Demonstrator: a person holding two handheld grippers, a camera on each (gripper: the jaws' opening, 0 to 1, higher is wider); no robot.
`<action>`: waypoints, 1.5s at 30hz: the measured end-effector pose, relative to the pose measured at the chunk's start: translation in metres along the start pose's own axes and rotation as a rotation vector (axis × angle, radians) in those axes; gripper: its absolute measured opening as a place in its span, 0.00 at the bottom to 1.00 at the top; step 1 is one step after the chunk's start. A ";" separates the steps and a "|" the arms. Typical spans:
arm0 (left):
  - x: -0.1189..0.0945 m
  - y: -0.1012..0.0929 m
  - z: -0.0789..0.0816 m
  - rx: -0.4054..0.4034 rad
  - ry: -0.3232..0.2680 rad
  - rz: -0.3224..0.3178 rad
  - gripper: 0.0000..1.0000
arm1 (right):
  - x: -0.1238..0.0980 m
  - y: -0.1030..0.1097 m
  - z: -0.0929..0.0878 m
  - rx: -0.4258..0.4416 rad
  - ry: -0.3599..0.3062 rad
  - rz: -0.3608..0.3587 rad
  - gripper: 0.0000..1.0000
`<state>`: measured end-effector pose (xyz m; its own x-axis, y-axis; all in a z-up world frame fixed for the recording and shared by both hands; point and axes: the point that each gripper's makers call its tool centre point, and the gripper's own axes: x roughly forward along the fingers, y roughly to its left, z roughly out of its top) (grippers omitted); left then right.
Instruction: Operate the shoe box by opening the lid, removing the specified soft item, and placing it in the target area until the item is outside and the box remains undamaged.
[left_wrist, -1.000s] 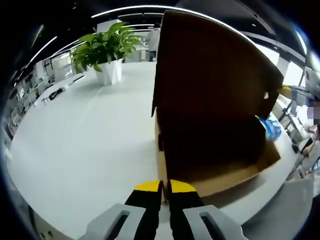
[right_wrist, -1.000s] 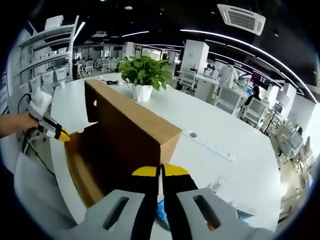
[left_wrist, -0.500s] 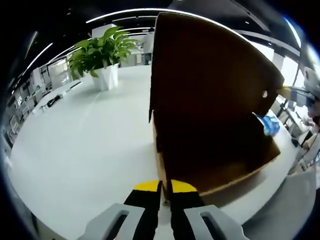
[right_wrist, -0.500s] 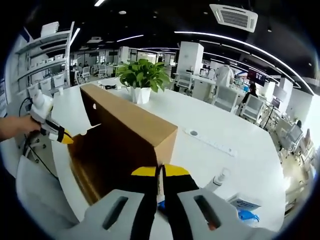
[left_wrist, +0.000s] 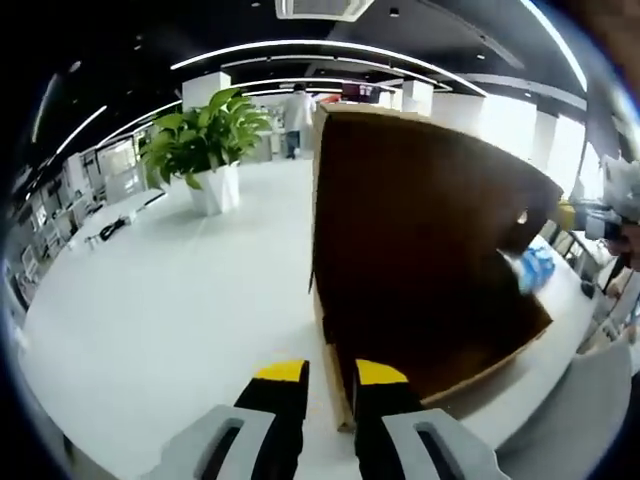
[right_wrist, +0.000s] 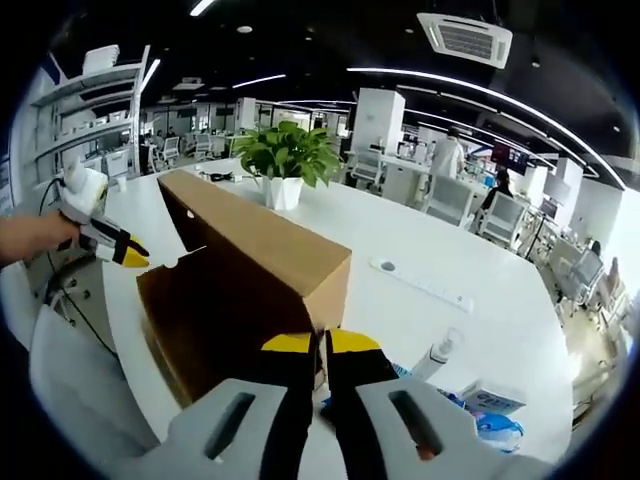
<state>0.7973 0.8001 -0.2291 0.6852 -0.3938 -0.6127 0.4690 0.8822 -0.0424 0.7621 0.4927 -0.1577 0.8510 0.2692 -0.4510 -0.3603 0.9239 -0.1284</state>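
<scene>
The shoe box (right_wrist: 250, 290) stands on the white worktop (left_wrist: 170, 290), and its lid (left_wrist: 420, 240) is raised upright, so the brown inner side faces the left gripper view. The inside of the box is dark, and I cannot tell what is in it.

The left gripper (left_wrist: 330, 372) has its yellow-tipped jaws a little apart, with a narrow gap, and the near corner of the box wall lies in this gap; I cannot tell if the jaws touch it. In the right gripper view this gripper (right_wrist: 128, 253) shows at the far end of the box, held by a hand (right_wrist: 30, 235).

The right gripper (right_wrist: 320, 343) has its jaws closed together, with nothing visible between them. It is at the near end of the box, just beside the lid.

A potted plant (right_wrist: 285, 160) stands on the worktop behind the box. A small bottle (right_wrist: 440, 356) and blue packets (right_wrist: 480, 410) lie near the right gripper.
</scene>
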 end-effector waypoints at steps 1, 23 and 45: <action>-0.002 0.001 0.004 0.008 -0.009 0.004 0.19 | 0.000 0.000 0.000 -0.007 -0.002 -0.003 0.03; -0.023 -0.011 0.058 0.159 -0.126 -0.026 0.26 | -0.012 0.019 -0.011 -0.050 -0.038 0.044 0.11; -0.029 -0.034 0.041 0.204 -0.108 -0.086 0.28 | -0.018 0.044 -0.034 -0.096 -0.028 0.126 0.19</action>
<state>0.7847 0.7707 -0.1774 0.6882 -0.5003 -0.5255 0.6237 0.7780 0.0761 0.7179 0.5191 -0.1855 0.8064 0.3903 -0.4444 -0.4987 0.8525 -0.1563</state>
